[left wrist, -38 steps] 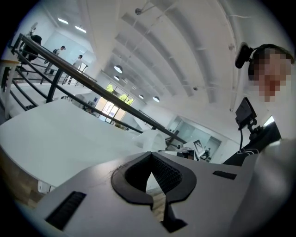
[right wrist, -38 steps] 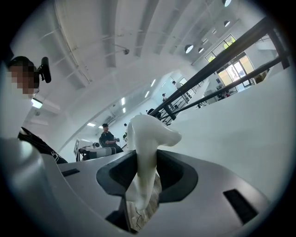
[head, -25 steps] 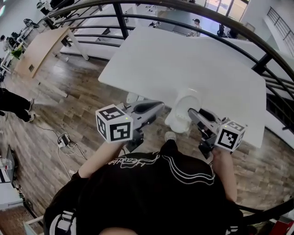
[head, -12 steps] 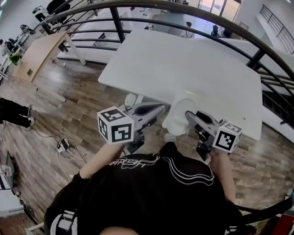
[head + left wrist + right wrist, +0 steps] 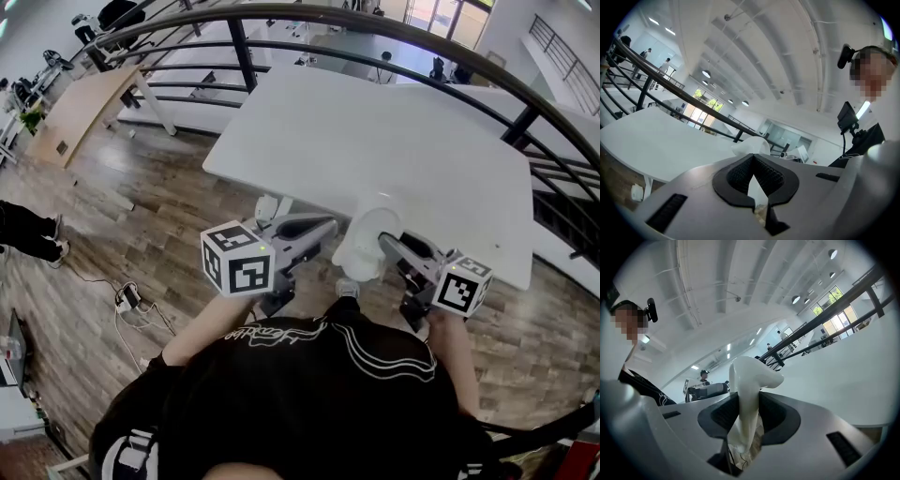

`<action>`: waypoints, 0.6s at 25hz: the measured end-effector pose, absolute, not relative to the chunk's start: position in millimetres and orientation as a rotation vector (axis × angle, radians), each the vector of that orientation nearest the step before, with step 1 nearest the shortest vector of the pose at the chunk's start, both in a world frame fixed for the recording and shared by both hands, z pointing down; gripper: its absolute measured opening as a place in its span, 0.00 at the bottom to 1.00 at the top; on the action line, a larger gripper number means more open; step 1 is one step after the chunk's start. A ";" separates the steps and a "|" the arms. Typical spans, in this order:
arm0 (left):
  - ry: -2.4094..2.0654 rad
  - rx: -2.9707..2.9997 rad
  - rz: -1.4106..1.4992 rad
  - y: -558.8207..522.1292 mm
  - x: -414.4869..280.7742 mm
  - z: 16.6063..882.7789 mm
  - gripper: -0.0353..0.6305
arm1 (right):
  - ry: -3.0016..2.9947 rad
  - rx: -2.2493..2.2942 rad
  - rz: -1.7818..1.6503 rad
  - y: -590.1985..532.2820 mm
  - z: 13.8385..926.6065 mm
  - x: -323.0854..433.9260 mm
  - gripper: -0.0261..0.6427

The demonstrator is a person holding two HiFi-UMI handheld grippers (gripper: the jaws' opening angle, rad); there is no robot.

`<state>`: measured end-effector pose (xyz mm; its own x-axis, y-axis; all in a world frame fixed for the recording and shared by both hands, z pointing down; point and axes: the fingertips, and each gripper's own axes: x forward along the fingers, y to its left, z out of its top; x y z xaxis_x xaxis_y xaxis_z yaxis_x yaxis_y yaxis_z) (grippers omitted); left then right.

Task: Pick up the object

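Step in hand: pick-up, grasp made. Right gripper [image 5: 749, 401] had its jaws clamped on the narrow body of the white object [image 5: 751, 373], flared top standing above the pads. Left gripper [image 5: 752, 159] had its jaws together at the tips, nothing gripped; it sat just beside the object.

Object location: in the right gripper, at the near edge of the white table [image 5: 375, 131]. Judged lifted, but contact with the tabletop could not be ruled out.

Next move, as a judgement: raise the right gripper with the clamp firm, since the hold is low on a top-heavy shape.

Head view alone showed both grippers' spacing and the table edge; the right gripper view alone showed pads pressing the object
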<state>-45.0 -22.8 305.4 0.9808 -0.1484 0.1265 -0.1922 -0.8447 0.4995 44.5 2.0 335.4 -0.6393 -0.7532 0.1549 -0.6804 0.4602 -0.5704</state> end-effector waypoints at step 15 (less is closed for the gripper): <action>-0.223 2.593 0.123 -21.4 -45.3 310.0 0.06 | 2.565 -1.282 -0.906 2.0 335.4 45.8 0.22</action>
<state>-45.3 -21.4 310.0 0.9822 -0.1346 0.1310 -0.1827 -0.8463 0.5005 45.8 2.0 335.4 -0.6292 -0.7642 0.1419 -0.6837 0.4573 -0.5687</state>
